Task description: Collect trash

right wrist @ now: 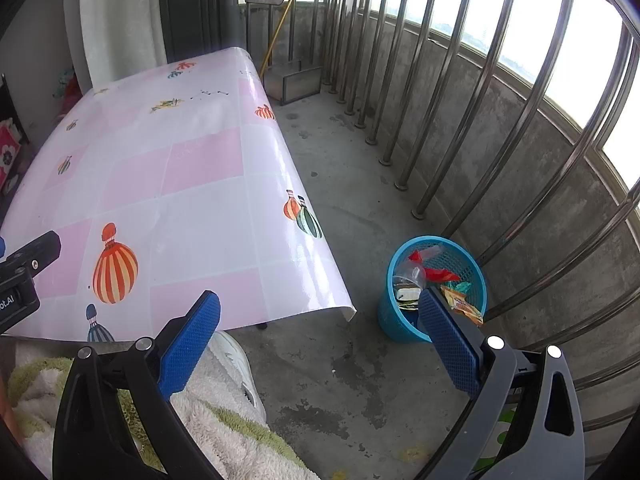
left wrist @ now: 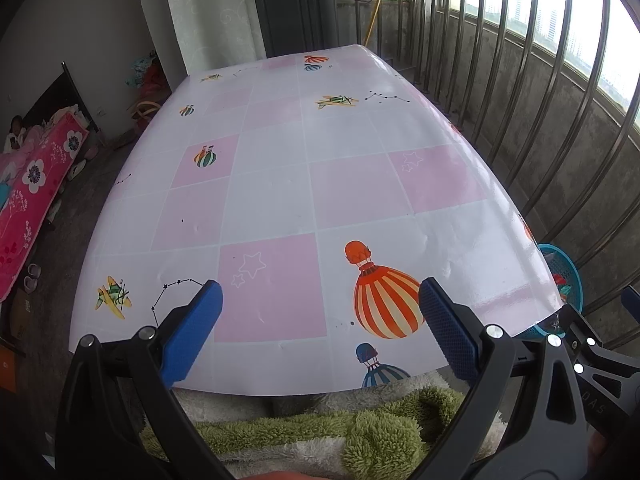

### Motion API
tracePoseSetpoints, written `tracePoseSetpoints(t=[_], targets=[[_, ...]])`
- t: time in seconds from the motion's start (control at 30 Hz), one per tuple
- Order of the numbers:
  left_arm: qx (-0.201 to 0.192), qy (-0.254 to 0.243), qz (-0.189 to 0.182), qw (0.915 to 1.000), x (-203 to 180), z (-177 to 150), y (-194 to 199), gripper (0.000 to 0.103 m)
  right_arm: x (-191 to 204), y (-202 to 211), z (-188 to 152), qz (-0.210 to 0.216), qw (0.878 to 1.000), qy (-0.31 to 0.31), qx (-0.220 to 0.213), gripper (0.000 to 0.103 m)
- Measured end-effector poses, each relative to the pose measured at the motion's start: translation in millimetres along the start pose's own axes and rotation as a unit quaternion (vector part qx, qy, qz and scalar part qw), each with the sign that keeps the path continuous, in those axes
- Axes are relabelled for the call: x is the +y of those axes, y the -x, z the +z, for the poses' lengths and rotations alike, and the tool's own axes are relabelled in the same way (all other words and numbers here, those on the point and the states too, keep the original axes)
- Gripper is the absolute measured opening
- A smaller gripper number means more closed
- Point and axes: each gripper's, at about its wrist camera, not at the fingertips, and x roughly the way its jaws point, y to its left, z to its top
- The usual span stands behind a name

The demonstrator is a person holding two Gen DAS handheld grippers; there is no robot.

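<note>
both sets of fingers gaping wide, holding nothing: left gripper (left wrist: 320,312) hovering over table (left wrist: 280,184) near edge, right gripper (right wrist: 318,318) past its corner. trash (right wrist: 434,274) sitting in blue basket (right wrist: 394,320), bare floor (right wrist: 360,184) running between table and railing (right wrist: 452,92).

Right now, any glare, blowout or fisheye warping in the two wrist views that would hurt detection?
Left wrist: windows blown out; sheen on the tablecloth at its right edge; railing bars bow strongly. Right wrist: windows overexposed; glare strip along the tablecloth's draped edge; basket and its trash evenly lit, sharp. Corners vignetted in both.
</note>
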Motion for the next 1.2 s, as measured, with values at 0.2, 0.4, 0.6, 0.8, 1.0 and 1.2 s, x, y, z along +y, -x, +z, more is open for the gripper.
tracePoseSetpoints(t=[0.2,0.4,0.6,0.8,1.0,1.2], targets=[[0.000,-0.001,0.000,1.0000,-0.4,0.1,-0.1,0.094,-1.4,-0.1,0.9,0.001,1.000,-0.001,0.001,0.096],[0.000,-0.001,0.001,1.0000,0.6,-0.2,0.4,0.094,-1.3,-0.1,0.7,0.001,1.000,-0.001,0.000,0.096],[0.002,0.001,0.004,1.0000,0.5,-2.9,-0.5,0.094,-1.9,-0.1,1.1,0.001,1.000,-0.003,0.001,0.096],[0.004,0.004,0.007,1.0000,0.6,-4.9,0.4,0.094,-1.2,-0.8,0.8,0.001,1.000,-0.003,0.003,0.096],[0.004,0.004,0.007,1.0000,1.0,-4.9,0.2,0.094,-1.1,-1.1,1.0,0.002,1.000,-0.004,0.003,0.096],[0.004,0.004,0.007,1.0000,0.5,-4.6,0.0,0.094,-1.1,-1.9,0.0,0.002,1.000,-0.005,0.003,0.096]])
